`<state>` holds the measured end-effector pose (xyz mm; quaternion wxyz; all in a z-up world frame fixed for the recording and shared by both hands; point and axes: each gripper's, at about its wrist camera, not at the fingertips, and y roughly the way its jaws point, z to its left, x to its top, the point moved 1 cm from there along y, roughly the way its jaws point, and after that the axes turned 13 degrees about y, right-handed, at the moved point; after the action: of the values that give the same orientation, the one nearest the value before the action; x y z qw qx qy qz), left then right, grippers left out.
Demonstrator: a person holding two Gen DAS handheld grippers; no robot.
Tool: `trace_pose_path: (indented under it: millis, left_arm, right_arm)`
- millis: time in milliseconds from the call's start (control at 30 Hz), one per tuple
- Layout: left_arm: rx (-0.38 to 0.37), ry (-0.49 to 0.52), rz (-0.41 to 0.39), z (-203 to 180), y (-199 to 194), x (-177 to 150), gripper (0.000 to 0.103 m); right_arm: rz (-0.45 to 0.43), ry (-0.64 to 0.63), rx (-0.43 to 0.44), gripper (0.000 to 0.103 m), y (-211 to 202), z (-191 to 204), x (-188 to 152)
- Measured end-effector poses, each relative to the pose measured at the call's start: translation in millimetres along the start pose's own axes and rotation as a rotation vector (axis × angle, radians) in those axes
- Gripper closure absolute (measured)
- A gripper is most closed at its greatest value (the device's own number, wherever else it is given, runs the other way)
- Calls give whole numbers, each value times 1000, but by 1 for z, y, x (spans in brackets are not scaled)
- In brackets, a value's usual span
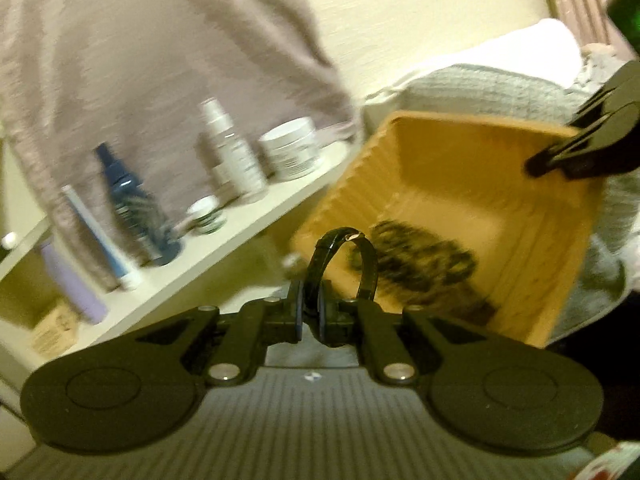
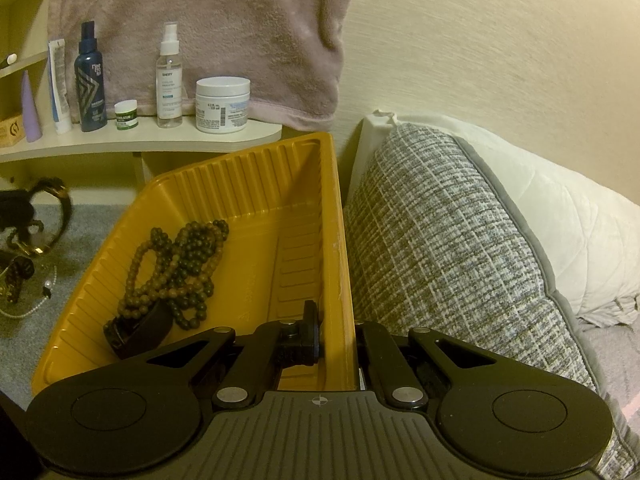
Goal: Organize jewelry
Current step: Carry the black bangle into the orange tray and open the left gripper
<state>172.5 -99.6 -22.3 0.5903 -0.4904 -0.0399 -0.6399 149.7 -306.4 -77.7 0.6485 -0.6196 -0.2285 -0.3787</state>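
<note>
My left gripper point(image 1: 310, 312) is shut on a black watch strap point(image 1: 366, 264) that arches up just before the near rim of the yellow tray point(image 1: 540, 264). My right gripper point(image 2: 338, 334) is shut on the tray's right wall point(image 2: 336, 240) and also shows in the left wrist view point(image 1: 576, 152). Brown and dark bead strands point(image 2: 180, 264) and a dark leather band point(image 2: 140, 328) lie in the tray. More jewelry point(image 2: 36, 240) lies on the grey surface left of the tray, with my left gripper above it.
A shelf point(image 2: 140, 142) behind the tray holds bottles, a white jar point(image 2: 222, 104) and a small green jar. A pink towel point(image 2: 200, 20) hangs above it. A grey woven cushion point(image 2: 448, 248) and a white pillow point(image 2: 580, 232) press against the tray's right side.
</note>
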Motion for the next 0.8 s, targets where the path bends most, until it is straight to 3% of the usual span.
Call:
trace_pose_path:
  millis: [367,700,800]
  left_arm:
    - [-152,21,-37,-44,1,22,96]
    - [-199,42,-43,-59,-2,25,96]
    - [-223,55,-44,-61,-1,27,87]
  right_arm:
    - [-1,4,2,100,0,0,0]
    - [0,7,3,100,0,0,-1]
    - [0,7,3,100,0,0,-1]
